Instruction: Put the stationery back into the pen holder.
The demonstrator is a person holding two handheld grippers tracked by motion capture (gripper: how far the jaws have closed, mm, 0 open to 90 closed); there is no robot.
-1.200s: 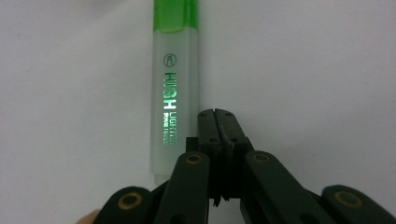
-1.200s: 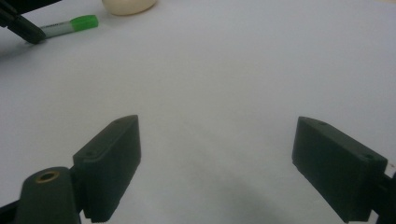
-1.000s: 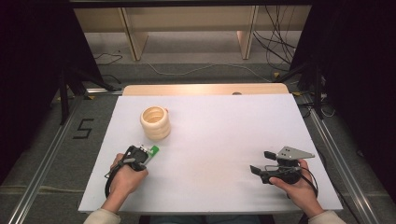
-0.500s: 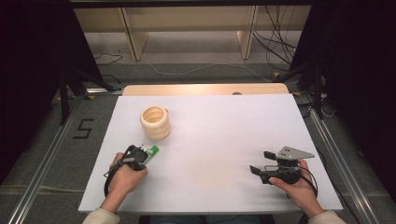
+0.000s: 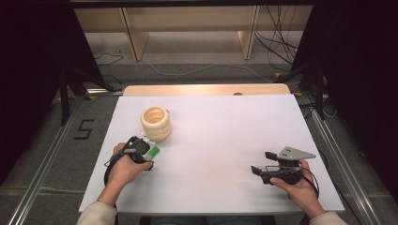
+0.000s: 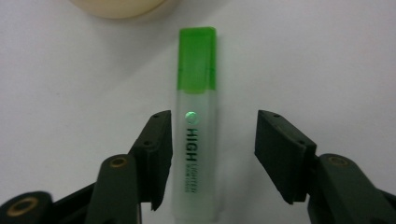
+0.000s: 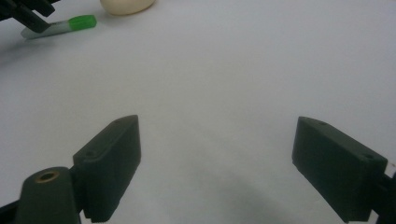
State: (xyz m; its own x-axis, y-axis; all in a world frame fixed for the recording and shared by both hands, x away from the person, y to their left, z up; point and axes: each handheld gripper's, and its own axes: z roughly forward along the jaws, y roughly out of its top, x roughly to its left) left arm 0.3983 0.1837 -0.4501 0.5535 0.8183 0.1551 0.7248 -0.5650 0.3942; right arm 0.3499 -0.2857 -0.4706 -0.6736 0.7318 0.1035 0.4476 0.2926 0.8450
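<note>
Green cap and clear body: this is the highlighter (image 6: pixel 197 135) that lies flat on the white worktop (image 5: pixel 225 131), in the left half, closer to the near edge than to the far one. In the left gripper view I read the word "HIGH" printed along its barrel. Its green cap points toward the cream ringed cup (image 5: pixel 156 123), which stands just beside it on the far side.

My left tool (image 6: pixel 212 154) is around the highlighter, with one jaw on each side of the barrel. The jaws have just been opening. I see the left jaw right against the barrel, while the right jaw stands clearly apart from it, with bare worktop between. So the tool is not pressing the highlighter; the pen rests on the worktop between the open jaws. In the high view, my left hand (image 5: pixel 126 168) holds this tool low over the worktop, near the near-left corner.

My right tool (image 7: pixel 215 168) is near the near-right corner of the worktop, well apart from the highlighter and the cup. Its jaws stand wide open with nothing between them, only white surface. In the high view, the grey three-cornered plate (image 5: pixel 294 153) sits on top of it, and my right hand (image 5: pixel 299 187) holds it from behind.
</note>
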